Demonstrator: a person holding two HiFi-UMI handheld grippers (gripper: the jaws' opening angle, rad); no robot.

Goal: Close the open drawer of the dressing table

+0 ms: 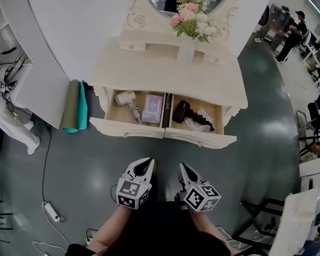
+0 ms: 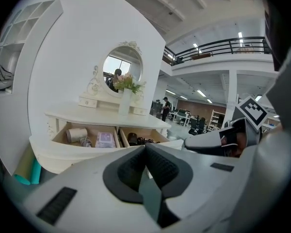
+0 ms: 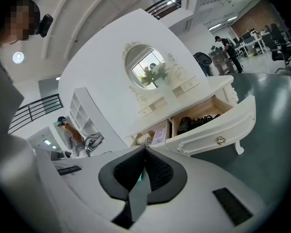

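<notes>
A cream dressing table point(image 1: 149, 68) with an oval mirror stands ahead, its wide drawer point(image 1: 165, 134) pulled open. Inside lie a white hair dryer point(image 1: 127, 98), a lilac packet point(image 1: 152, 109) and a black hair dryer point(image 1: 182, 111). The drawer front point(image 3: 218, 130) carries small knobs. My left gripper point(image 1: 145, 167) and right gripper point(image 1: 184, 169) are held side by side over the floor, a short way in front of the drawer, touching nothing. Both sets of jaws are shut and empty, the tips meeting in each gripper view point(image 2: 145, 147) point(image 3: 145, 149).
A vase of pink and white flowers point(image 1: 192, 20) stands on the tabletop. Rolled green and teal mats point(image 1: 74, 106) lean at the table's left. A white power strip and cables point(image 1: 52, 212) lie on the dark floor at left. People stand far off at right point(image 1: 290, 36).
</notes>
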